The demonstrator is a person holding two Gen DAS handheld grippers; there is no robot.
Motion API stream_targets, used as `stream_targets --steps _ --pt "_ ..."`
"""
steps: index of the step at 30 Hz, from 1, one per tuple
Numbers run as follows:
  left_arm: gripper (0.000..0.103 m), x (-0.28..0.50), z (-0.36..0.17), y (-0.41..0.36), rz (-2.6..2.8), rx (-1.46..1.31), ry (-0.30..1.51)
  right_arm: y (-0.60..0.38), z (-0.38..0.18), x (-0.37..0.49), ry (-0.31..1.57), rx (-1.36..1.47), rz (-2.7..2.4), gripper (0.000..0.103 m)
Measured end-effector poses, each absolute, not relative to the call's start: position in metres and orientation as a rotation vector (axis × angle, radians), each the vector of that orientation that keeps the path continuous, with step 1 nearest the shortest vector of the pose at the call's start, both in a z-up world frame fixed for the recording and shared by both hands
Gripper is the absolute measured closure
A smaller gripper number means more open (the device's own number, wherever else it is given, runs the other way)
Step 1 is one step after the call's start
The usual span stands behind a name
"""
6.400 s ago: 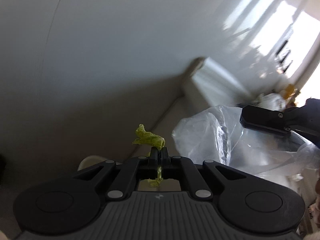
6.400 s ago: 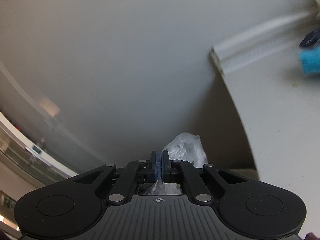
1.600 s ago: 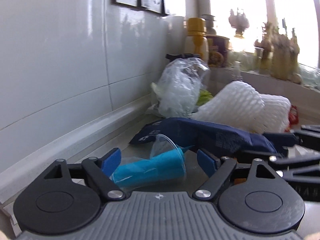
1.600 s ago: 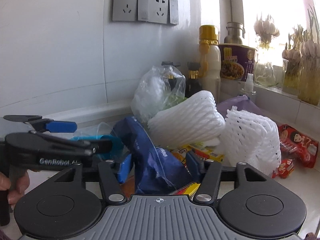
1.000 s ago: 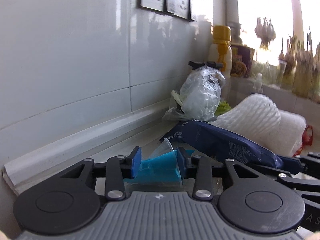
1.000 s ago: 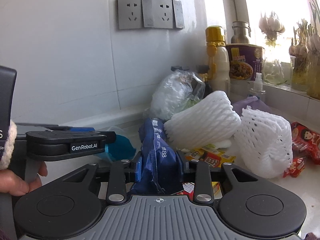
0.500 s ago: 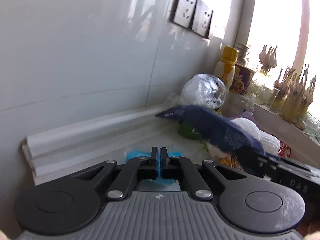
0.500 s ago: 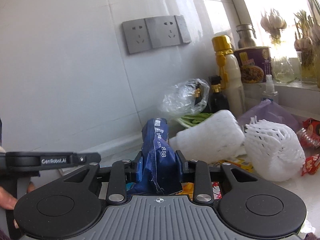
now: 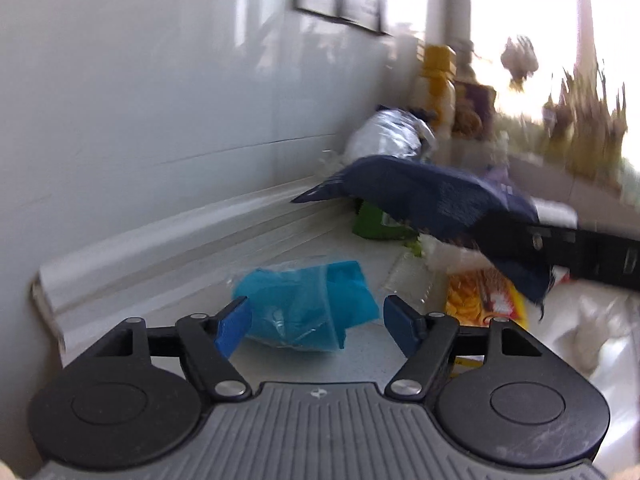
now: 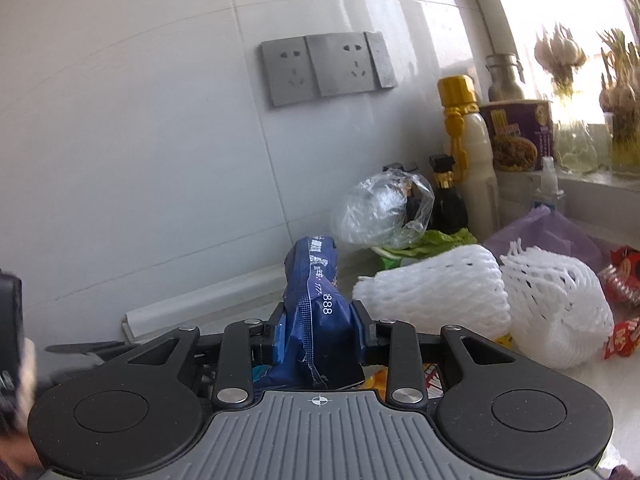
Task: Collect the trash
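A crushed blue plastic cup (image 9: 304, 304) lies on the white counter between the blue pads (image 9: 234, 322) of my left gripper (image 9: 316, 324). Its jaws are opening, and neither pad presses on the cup. My right gripper (image 10: 320, 332) is shut on a dark blue snack bag (image 10: 314, 312), which stands up out of its fingers. In the left wrist view the same bag (image 9: 432, 200) hangs above the counter at the right, held by the right gripper (image 9: 560, 252).
Two white foam nets (image 10: 432, 296) (image 10: 556, 312), a clear plastic bag (image 10: 384, 212), lettuce (image 10: 436, 240), a purple bag (image 10: 548, 232) and red wrappers (image 10: 624, 272) crowd the right. A yellow wrapper (image 9: 480, 296) lies beside the cup. Bottles (image 10: 468, 152) and the tiled wall stand behind.
My left gripper closed fully over the blue cup, then opened wide, leaving the cup flattened on the counter. My right gripper has lifted the blue bag off the pile.
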State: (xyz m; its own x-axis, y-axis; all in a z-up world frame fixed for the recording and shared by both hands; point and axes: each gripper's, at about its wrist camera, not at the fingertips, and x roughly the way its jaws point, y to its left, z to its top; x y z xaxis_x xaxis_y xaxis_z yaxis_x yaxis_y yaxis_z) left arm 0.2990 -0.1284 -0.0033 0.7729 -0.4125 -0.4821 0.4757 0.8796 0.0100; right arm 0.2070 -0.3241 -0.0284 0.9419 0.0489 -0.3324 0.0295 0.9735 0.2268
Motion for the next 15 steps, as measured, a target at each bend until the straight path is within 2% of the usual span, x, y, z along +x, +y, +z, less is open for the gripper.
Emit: stream_targets --steps 5,8,9,10,15 --pt "0.039 0.307 -0.017 -0.16 -0.388 0.336 0.433 -0.33 -0.033 0.208 0.35 0.257 0.004 0.073" --pt "0.048 0.317 -0.023 -0.165 -0.365 0.373 0.463 -0.331 -0.035 0.209 0.359 0.257 0.004 0.073" --pt "0.058 0.321 -0.023 -0.164 -0.361 0.366 0.475 -0.33 -0.036 0.21 0.368 0.248 0.005 0.073" --pt "0.061 0.324 -0.022 -0.162 -0.355 0.346 0.477 -0.329 -0.036 0.211 0.376 0.237 0.005 0.073" --pt "0.066 0.331 -0.016 -0.149 -0.33 0.286 0.487 -0.323 -0.035 0.212 0.407 0.202 0.026 0.073"
